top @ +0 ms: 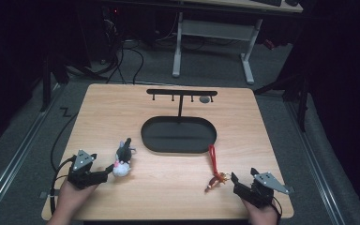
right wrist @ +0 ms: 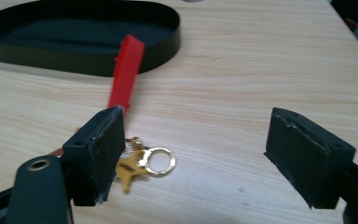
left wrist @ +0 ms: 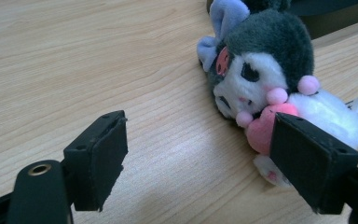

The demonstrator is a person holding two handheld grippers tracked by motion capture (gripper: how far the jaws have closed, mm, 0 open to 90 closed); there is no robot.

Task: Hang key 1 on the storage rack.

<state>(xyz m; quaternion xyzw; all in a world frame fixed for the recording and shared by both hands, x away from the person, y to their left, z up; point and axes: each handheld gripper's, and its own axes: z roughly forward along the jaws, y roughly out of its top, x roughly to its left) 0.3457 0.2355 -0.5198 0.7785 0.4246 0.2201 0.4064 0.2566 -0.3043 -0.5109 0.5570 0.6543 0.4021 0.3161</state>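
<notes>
While both grippers rest low near the bottom of the high view, an approach step appears to be in hand. The left gripper is held wide open, gripping nothing, with the grey-and-white plush doll with pink pompoms just beside its right jaw. The right gripper is likewise spread and empty, beside the red strap keyring with gold charm. Next, closing on each item is probably called for, then carrying toward the black hook stand with oval tray.

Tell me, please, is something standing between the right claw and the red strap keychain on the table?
Nothing visible does. The right claw is open, and the red strap keychain lies on bare table just ahead of it, its gold ring already between the jaws near the left one.
</notes>
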